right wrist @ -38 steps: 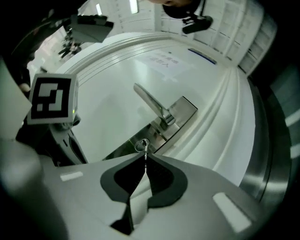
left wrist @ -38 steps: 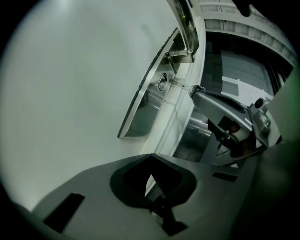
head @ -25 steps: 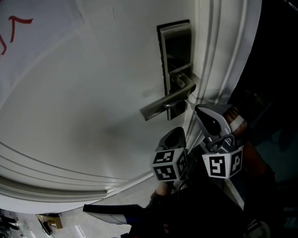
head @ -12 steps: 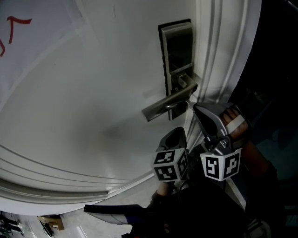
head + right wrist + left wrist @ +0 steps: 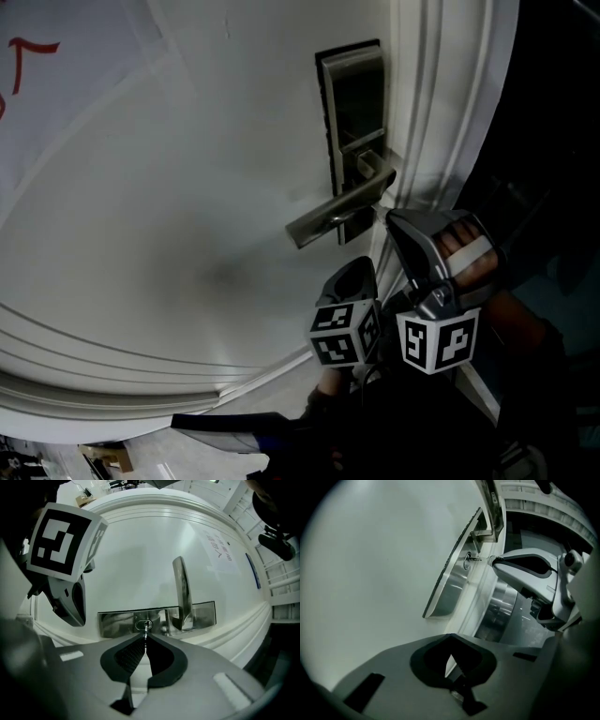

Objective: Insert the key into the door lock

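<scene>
A white door [image 5: 187, 187] carries a steel lock plate [image 5: 352, 103] with a lever handle [image 5: 333, 214]. In the right gripper view my right gripper [image 5: 145, 637] is shut on a small key [image 5: 146, 631], and the key's tip sits at the round keyhole [image 5: 143, 625] in the plate [image 5: 112, 623]. The left gripper view shows the same key [image 5: 480, 558] between the keyhole [image 5: 467, 562] and the right gripper [image 5: 493, 560]. My left gripper [image 5: 449, 637] hangs below the handle, shut and holding nothing. The key is hidden in the head view.
The lever handle [image 5: 183, 592] juts out just right of the keyhole. The door's moulded frame [image 5: 441, 112] runs close along the plate's right side. A paper sheet with red marks [image 5: 37, 75] hangs on the door at the upper left.
The right gripper's marker cube has shifted slightly down and left while its tip stays at the lock plate's lower end. The left gripper has not moved.
</scene>
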Available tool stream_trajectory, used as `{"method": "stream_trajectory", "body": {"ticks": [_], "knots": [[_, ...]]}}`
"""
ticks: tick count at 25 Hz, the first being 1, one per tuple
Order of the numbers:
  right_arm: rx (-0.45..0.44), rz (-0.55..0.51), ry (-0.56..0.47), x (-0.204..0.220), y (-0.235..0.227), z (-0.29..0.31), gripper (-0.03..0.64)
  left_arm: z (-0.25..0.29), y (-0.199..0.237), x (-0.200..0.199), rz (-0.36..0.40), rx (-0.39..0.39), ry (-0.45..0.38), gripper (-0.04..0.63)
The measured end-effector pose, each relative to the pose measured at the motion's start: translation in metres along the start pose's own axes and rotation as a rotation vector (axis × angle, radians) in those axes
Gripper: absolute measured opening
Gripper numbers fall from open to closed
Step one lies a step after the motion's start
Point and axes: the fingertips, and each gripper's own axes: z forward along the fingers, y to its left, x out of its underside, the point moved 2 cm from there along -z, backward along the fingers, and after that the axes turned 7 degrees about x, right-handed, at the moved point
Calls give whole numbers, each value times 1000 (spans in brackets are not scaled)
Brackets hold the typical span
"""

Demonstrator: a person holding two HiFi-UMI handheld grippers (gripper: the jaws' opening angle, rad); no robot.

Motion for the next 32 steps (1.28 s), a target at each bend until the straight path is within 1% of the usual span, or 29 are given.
{"method": "stream_trajectory", "body": {"ticks": [4,8,18,32], "knots": [[-11,-52,18,-2,-1,0,12,1,4,0,-12,1,-2,0],[-15,-80,29,-3,-2,4,12,0,8,-1,-23,-1,-9,0],[-17,-85,37,-6,-2,11,12,-2,17,-1,-38,-2,-14,0],[-16,-95,43,-7,0,14,12,0,16,-1,-36,9,-13,0]]}}
